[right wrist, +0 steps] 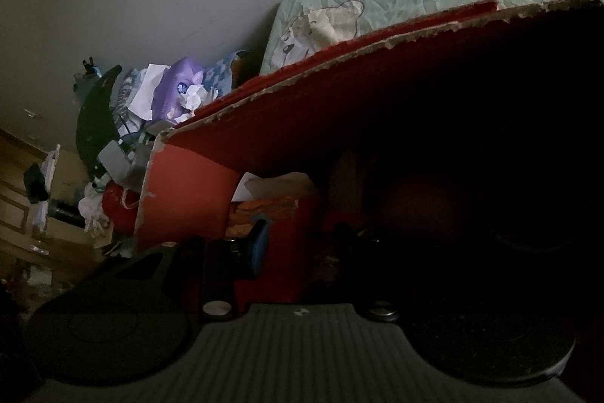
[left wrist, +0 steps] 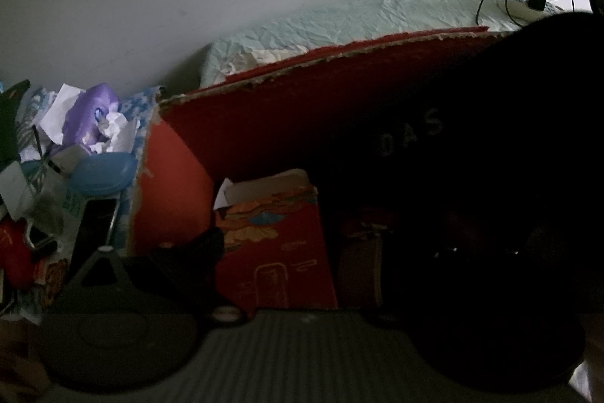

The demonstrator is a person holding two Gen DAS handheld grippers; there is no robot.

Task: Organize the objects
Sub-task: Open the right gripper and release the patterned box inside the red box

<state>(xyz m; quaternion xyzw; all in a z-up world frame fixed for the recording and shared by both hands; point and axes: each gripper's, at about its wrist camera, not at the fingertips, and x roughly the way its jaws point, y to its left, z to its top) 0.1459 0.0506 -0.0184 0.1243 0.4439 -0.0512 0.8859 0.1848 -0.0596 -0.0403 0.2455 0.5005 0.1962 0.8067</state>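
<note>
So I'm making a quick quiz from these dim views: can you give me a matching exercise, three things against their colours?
Things:
1. big cardboard box
2. crumpled bedsheet
3. plastic bag in the clutter pile

Colours:
a. purple
b. red
c. pale green

Pairs: 1-b, 2-c, 3-a

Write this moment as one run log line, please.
scene: red box, open | inside: small red carton | left gripper: at carton, state unclear | right gripper: in box, open
</note>
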